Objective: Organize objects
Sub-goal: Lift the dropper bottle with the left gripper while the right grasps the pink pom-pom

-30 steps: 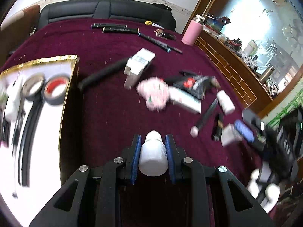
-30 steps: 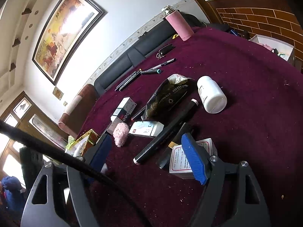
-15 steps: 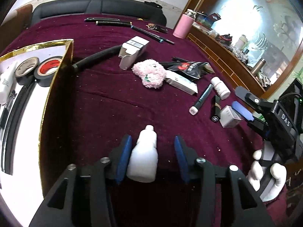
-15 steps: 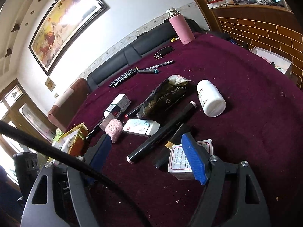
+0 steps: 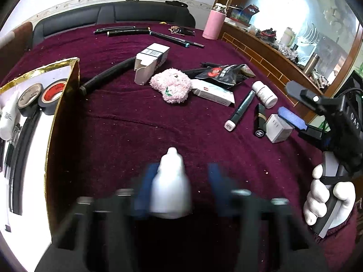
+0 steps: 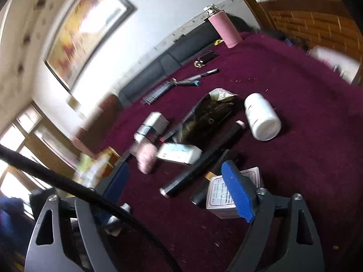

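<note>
Left wrist view, bottom centre: left gripper (image 5: pixel 181 178), badly blurred, with a white dropper bottle (image 5: pixel 171 195) upright between the blue pads. The jaws have just been closing, but a strip of maroon cloth (image 5: pixel 124 131) shows between the bottle and the right-hand pad, so it reads as not yet clamped. Only this view shows the gold-edged tray (image 5: pixel 61 104) at the left edge. It holds a tape roll with a red core (image 5: pixel 53 95) beside a grey one (image 5: pixel 29 95) whose printing is too small to read. Only this view also shows a white-gloved hand (image 5: pixel 326 197) at lower right gripping a handle. The black body above it is lettered "DAS" (image 5: pixel 355 121). At centre right lies a black lipstick (image 5: pixel 259 120) with an interlocked double-C mark on its cap. It sits between a dark marker (image 5: pixel 240 111) and a small white box (image 5: pixel 278 128). A black pouch (image 5: pixel 223 73) carries a red round emblem and white characters, not legible. An open carton (image 5: pixel 150 61) shows a barcode. A pink plush (image 5: pixel 173 86) lies mid-frame. Right wrist view: right gripper (image 6: pixel 174 167) is spread wide with nothing between its pads, hanging over the marker and box. Only this view shows a framed painting (image 6: pixel 88 36) at upper left, a black cable (image 6: pixel 68 185) across the lower left, and the box's red-bordered label, text unreadable. A white pill bottle (image 6: pixel 262 117) lies on its side at centre right, and a pink flask (image 6: pixel 224 29) stands at the top.
</note>
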`<state>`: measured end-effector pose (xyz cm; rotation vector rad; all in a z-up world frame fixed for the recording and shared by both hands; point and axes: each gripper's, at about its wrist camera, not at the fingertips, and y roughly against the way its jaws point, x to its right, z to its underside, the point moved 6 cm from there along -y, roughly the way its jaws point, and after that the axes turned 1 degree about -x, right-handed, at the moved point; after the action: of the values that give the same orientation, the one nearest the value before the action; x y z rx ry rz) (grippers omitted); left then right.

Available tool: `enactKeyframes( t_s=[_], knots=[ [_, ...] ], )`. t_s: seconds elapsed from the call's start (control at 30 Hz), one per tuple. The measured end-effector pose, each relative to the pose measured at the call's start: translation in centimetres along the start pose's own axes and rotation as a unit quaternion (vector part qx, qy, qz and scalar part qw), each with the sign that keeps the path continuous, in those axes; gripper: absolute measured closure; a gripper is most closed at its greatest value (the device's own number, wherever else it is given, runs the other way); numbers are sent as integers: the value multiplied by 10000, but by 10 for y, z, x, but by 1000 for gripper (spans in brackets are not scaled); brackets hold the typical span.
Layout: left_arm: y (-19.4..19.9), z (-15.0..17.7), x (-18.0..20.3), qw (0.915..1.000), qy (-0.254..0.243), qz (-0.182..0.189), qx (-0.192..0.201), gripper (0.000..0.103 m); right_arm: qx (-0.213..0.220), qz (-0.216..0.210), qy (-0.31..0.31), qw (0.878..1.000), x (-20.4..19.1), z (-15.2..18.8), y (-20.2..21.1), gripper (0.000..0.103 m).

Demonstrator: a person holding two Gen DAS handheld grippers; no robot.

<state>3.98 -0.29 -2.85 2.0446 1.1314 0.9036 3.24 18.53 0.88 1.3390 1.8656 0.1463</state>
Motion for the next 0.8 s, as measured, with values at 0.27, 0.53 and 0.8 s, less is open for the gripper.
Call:
enactKeyframes(
  t_s=[0.27, 0.53, 0.8],
  knots=[
    [36, 6, -9, 9946, 653, 741, 319, 81, -365, 263, 1766, 9832, -103, -12, -8, 23],
    [105, 16, -50, 9858, 928, 1011, 964, 80, -1554, 1073, 2419, 9518, -123, -1, -118, 62],
    [112, 33, -114, 9800, 1477, 907, 980, 80, -1788, 1729, 2305, 9407, -102, 0, -157, 62]
  ],
)
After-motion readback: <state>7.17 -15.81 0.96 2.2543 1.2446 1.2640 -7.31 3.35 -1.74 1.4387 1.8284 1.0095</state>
